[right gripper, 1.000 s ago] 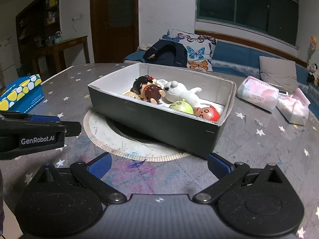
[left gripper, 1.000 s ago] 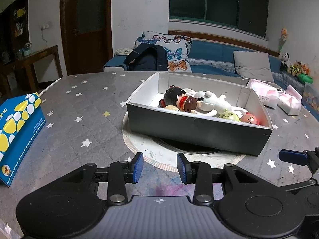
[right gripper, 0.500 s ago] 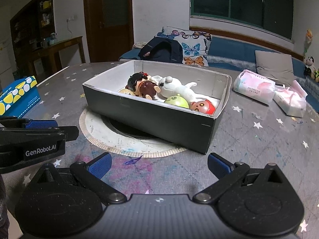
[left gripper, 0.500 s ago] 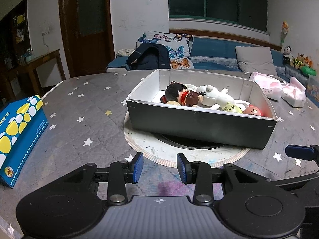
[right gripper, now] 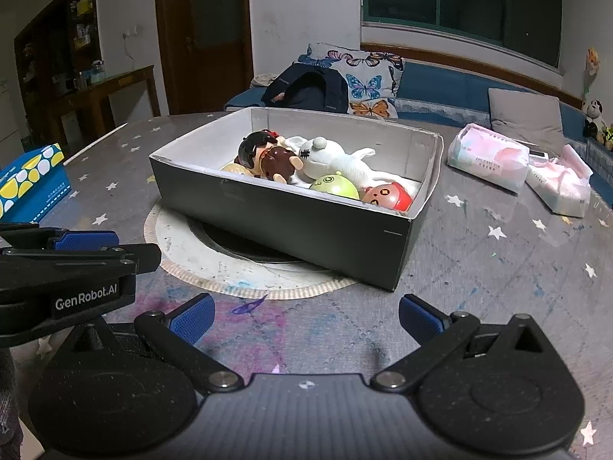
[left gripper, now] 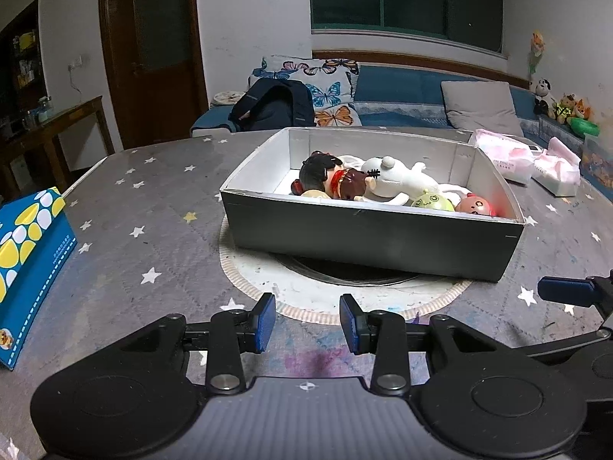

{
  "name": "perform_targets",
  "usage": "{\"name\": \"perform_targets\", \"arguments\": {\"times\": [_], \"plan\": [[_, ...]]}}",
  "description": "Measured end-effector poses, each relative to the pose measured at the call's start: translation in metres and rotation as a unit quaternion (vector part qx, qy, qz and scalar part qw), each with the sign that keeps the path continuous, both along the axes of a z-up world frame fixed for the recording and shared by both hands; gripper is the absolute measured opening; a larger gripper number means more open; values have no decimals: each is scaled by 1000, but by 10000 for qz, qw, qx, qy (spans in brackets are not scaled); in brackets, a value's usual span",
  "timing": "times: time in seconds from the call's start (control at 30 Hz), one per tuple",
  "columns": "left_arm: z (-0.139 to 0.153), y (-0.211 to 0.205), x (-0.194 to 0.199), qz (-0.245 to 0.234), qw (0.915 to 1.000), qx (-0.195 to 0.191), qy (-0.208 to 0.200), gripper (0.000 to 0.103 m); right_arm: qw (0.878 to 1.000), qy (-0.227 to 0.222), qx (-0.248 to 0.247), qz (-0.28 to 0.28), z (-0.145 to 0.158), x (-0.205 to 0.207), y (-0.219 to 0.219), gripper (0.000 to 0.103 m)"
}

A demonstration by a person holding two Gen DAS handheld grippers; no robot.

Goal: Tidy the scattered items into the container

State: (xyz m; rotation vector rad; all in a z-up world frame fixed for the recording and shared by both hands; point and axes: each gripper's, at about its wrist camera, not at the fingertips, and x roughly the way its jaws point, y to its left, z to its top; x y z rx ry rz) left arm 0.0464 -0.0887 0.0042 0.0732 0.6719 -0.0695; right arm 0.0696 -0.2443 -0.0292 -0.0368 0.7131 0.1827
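Note:
A dark grey box (left gripper: 367,237) with white inner walls stands on a round mat in the middle of the table; it also shows in the right wrist view (right gripper: 283,214). Inside lie a white plush bear (left gripper: 398,182), a dark-haired doll (left gripper: 320,174), a green ball toy (right gripper: 334,186) and a red round toy (right gripper: 387,198). My left gripper (left gripper: 306,324) is in front of the box, its blue pads a narrow gap apart with nothing between them. My right gripper (right gripper: 306,316) is wide open and empty, in front of the box's near right corner.
A blue and yellow tissue box (left gripper: 27,257) lies at the table's left edge. Two pink tissue packs (right gripper: 486,163) (right gripper: 559,188) lie right of the box. The round mat (left gripper: 318,295) ring shows under the box. A sofa with cushions is behind the table.
Both grippers have drawn back a little and risen, so the box sits slightly farther and lower in view. Jaw openings have not changed.

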Motion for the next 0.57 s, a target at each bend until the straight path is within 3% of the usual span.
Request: {"name": "perform_targets", "arguments": {"times": [0.57], "plan": [[5, -4, 15, -130, 9998, -108, -97, 37, 10000, -10, -35, 2, -3, 11, 0, 103]]}}
